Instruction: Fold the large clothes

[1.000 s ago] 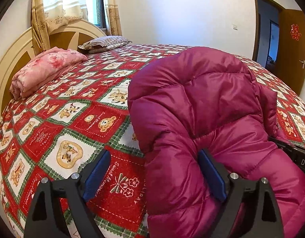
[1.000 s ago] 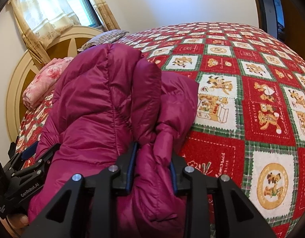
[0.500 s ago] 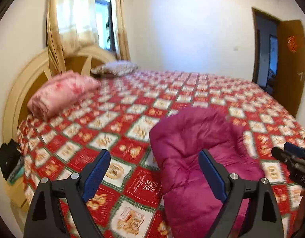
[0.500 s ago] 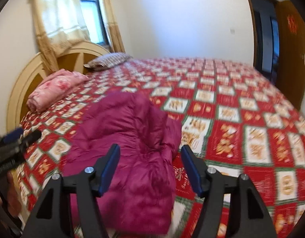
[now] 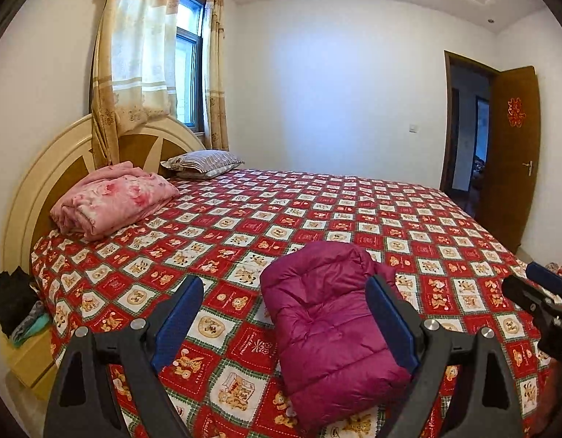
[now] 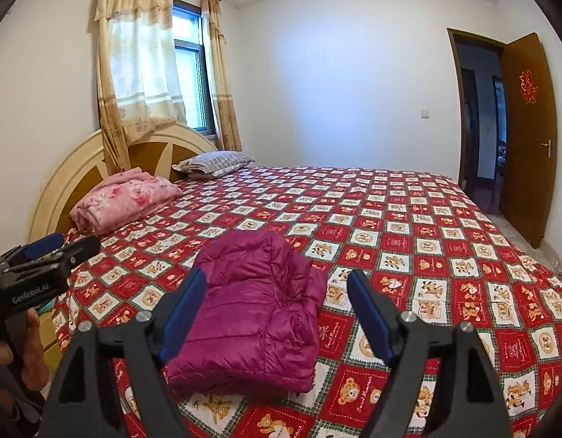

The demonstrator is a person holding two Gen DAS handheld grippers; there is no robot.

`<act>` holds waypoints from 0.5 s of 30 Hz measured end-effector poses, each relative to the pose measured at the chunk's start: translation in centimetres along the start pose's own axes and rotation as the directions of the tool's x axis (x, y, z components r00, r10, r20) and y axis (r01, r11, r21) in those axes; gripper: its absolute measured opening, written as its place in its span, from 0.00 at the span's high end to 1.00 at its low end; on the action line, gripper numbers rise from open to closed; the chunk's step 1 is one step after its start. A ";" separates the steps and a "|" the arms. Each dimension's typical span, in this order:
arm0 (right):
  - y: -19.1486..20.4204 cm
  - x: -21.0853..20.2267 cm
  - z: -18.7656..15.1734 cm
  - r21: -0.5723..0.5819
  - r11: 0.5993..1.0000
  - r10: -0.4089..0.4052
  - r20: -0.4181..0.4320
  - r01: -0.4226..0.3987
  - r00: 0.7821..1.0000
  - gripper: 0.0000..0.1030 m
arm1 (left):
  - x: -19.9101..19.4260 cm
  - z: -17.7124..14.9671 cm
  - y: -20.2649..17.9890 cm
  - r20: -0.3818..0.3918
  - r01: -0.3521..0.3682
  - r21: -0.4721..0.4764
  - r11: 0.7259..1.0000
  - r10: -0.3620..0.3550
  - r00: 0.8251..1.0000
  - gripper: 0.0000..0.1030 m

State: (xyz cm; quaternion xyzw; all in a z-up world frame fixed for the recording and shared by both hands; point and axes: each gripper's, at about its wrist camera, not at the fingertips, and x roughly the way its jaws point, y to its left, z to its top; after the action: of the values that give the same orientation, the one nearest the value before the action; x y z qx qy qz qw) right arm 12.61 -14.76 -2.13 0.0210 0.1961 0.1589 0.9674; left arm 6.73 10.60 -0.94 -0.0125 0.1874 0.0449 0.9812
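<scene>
A puffy quilted magenta jacket (image 6: 251, 310) lies folded lower centre on the checked bedspread (image 6: 408, 219). The left gripper (image 5: 284, 314) gapes empty; the right gripper (image 6: 277, 306) has just been opening, nothing between its jaws.

You face white walls (image 5: 335, 84), a curtained window (image 5: 188, 76), an open wooden door (image 5: 511, 153), and a bed (image 5: 317, 197) with an arched headboard (image 5: 43, 182).
</scene>
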 end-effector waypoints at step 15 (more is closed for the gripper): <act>0.4 -0.6 -0.6 0.004 1.000 0.016 -0.010 -0.016 1.000 0.21 | 0.3 -0.4 0.2 -0.017 -0.006 -0.015 1.000 0.005 1.000 0.12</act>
State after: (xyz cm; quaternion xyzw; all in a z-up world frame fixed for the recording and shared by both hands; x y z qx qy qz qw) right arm 11.78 -14.62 -2.41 0.0236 0.2009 0.1664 0.9651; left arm 6.84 10.85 -1.46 -0.0197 0.1956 0.0488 0.9793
